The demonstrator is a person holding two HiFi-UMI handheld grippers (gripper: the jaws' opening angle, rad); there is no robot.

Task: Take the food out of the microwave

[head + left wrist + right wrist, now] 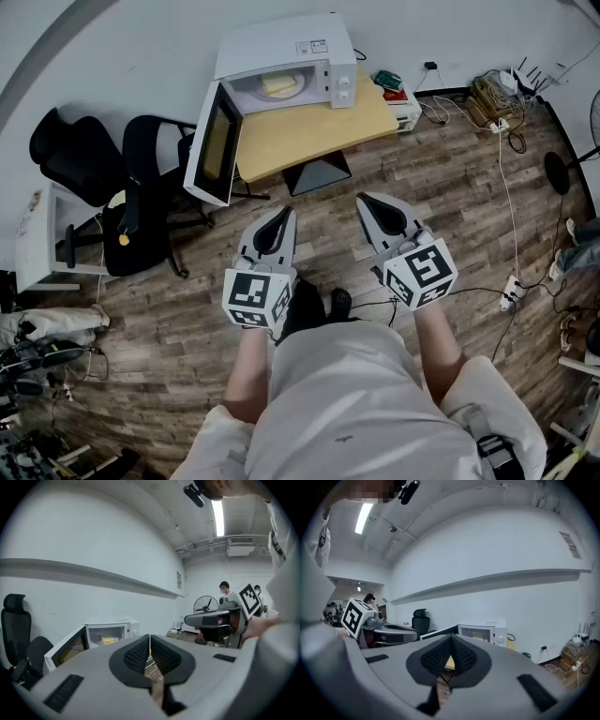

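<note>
The food (278,84) is a pale yellow block on a white plate (302,86), sitting inside the microwave (281,42). Its door (212,145) is swung wide open to the left and juts out past the left edge of the wooden surface (319,127) that carries the oven, hard against the wall. Both grippers are well short of it, out over the plank floor (450,187). The left gripper (284,214) and right gripper (365,200) are side by side, each with its jaws closed on nothing. Black chairs (141,178) crowd just left of the door. Cables (497,103) sprawl on the floor to the right.
</note>
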